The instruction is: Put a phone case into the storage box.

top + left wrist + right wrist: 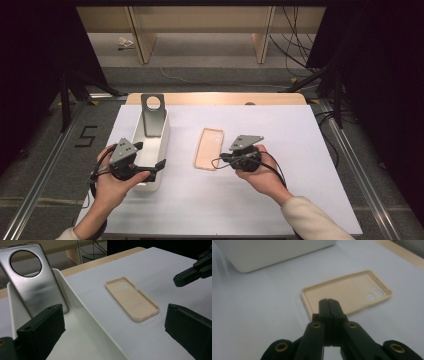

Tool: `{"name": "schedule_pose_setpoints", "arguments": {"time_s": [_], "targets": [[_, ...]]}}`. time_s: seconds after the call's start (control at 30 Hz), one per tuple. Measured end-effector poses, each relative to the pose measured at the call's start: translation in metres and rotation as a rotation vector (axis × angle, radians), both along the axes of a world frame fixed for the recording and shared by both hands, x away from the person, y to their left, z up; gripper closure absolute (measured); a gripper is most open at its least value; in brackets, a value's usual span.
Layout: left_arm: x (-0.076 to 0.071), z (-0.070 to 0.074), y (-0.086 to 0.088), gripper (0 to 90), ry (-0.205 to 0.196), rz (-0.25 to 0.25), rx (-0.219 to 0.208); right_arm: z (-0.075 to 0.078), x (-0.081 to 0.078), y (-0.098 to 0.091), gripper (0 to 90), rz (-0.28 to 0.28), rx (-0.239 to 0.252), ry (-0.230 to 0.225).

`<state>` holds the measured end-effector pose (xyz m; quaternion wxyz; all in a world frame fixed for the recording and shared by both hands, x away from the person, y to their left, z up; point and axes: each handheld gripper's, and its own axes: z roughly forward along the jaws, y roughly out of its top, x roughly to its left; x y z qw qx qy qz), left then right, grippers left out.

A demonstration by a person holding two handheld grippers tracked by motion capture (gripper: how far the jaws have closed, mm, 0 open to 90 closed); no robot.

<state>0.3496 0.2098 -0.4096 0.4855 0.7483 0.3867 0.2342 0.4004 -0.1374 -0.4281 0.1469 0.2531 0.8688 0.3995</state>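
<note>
The right gripper [329, 301] has its jaws pressed fully together with nothing between them; the tips sit just above the near edge of the beige phone case [348, 291], and contact cannot be told. The case lies flat, hollow side up, right of the white bin [150, 145]. The left gripper [159, 165] has its jaws spread wide, empty, at the bin's near end. A silver phone case [35, 277] leans upright inside the bin.

Left gripper [159, 165] agape — right gripper [329, 300] clamped, empty
</note>
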Motion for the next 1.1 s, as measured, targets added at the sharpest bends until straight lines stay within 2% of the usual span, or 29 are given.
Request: {"name": "schedule_pose_setpoints", "arguments": {"time_s": [0.23,0.43,0.73,1.1], "targets": [[0.0,0.0,0.0,2.2,-0.003,-0.004,-0.003,-0.02,0.02,0.033,90.0,0.005,-0.075,0.073],[-0.001,0.0,-0.001,2.2,-0.002,-0.004,0.001,-0.036,0.029,0.047,90.0,0.005,-0.133,0.121],[-0.001,0.0,-0.002,2.2,0.0,-0.006,0.0,-0.045,0.031,0.048,90.0,-0.004,-0.192,0.152],[-0.001,0.0,-0.002,2.2,0.0,-0.01,0.001,-0.043,0.034,0.043,90.0,-0.006,-0.23,0.171]]}}
